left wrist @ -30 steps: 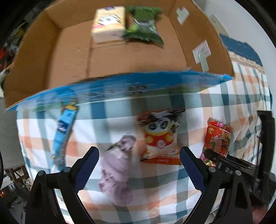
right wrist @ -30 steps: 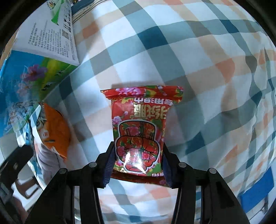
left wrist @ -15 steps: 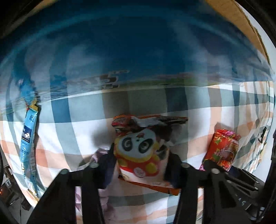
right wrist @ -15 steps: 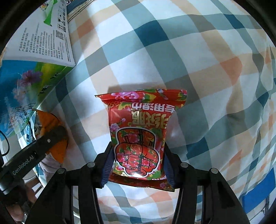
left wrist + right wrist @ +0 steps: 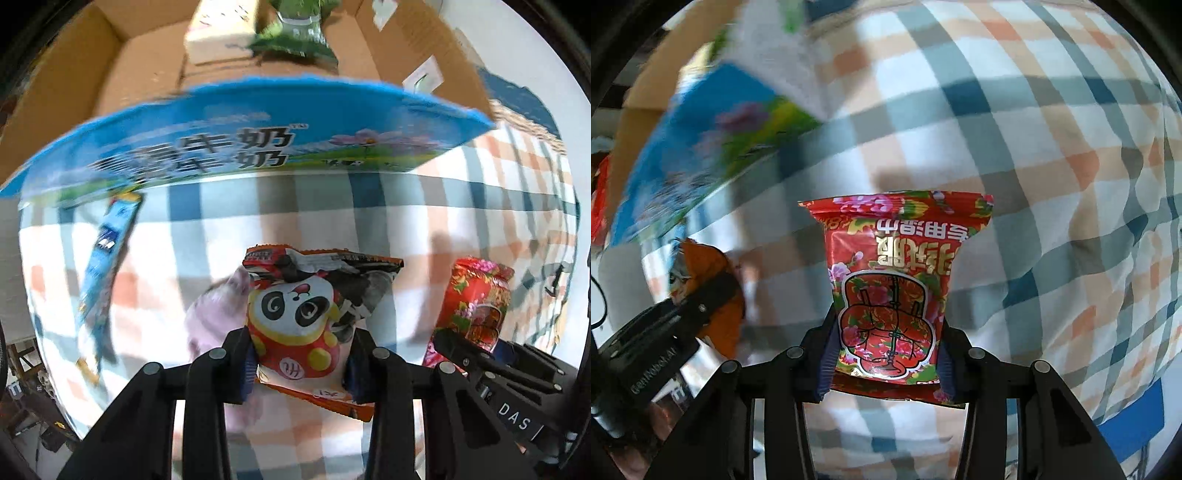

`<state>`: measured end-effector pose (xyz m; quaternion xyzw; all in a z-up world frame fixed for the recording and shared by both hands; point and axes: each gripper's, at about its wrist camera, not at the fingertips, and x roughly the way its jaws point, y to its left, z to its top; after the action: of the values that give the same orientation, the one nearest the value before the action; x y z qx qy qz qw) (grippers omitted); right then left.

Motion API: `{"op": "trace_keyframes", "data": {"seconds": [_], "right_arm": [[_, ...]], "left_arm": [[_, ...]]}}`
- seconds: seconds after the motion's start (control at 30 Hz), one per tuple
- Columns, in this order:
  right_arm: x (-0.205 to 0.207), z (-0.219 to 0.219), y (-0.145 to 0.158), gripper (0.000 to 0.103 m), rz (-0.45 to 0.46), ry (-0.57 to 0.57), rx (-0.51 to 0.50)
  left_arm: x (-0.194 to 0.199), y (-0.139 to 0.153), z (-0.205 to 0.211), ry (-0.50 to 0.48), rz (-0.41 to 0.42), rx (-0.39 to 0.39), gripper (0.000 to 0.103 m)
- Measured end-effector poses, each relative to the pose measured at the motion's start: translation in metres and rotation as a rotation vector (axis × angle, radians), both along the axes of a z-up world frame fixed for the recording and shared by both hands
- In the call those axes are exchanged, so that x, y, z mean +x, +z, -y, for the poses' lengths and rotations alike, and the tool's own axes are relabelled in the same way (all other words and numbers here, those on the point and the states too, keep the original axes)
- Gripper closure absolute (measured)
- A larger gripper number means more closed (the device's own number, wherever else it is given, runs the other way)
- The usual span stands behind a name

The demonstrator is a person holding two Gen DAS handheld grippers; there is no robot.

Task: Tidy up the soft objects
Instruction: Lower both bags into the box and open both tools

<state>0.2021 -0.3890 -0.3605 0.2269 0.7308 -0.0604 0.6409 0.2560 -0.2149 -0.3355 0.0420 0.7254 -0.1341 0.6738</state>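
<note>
left gripper: jaws clamped on panda snack bag, long axis along the fingers, top seam pointing away toward the cardboard box
right gripper: jaws clamped on red floral packet, lengthwise forward, above the checked cloth

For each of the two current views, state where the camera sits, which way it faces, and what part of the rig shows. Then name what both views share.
Left wrist: on the left gripper, facing the cardboard box; its fingers clamp the panda packet.
Right wrist: on the right gripper, facing the checked cloth; its fingers clamp the red floral packet.
Shared: both packets, both grippers, box and cloth.
</note>
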Motion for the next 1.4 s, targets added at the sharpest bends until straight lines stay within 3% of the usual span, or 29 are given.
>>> {"op": "trace_keyframes", "data": {"seconds": [0.2,0.43,0.67,0.8,1.0,1.4], "right_arm": [[0.009,-0.014,0.064,0.056,0.116,0.062,0.047],[0.058,-0.035,0.143,0.056,0.253,0.123,0.081],[0.14,-0.06,0.167,0.056,0.29,0.161,0.031],[0.183,-0.073,0.153,0.056,0.252,0.156,0.011],[0.226,-0.08,0.094,0.056,0.148,0.156,-0.018],[0.25,-0.082,-0.001,0.056,-0.026,0.179,-0.037]], "left_arm": [[-0.01,0.053,-0.023,0.04,0.055,-0.063,0.069],[0.032,0.123,-0.053,0.073,0.167,-0.106,0.069],[0.103,0.155,-0.077,0.106,0.267,-0.025,0.069],[0.145,0.144,-0.084,0.121,0.251,0.019,0.069],[0.201,0.109,-0.09,0.126,0.189,0.092,0.069],[0.266,0.025,-0.081,0.082,0.059,0.169,0.069]]}}
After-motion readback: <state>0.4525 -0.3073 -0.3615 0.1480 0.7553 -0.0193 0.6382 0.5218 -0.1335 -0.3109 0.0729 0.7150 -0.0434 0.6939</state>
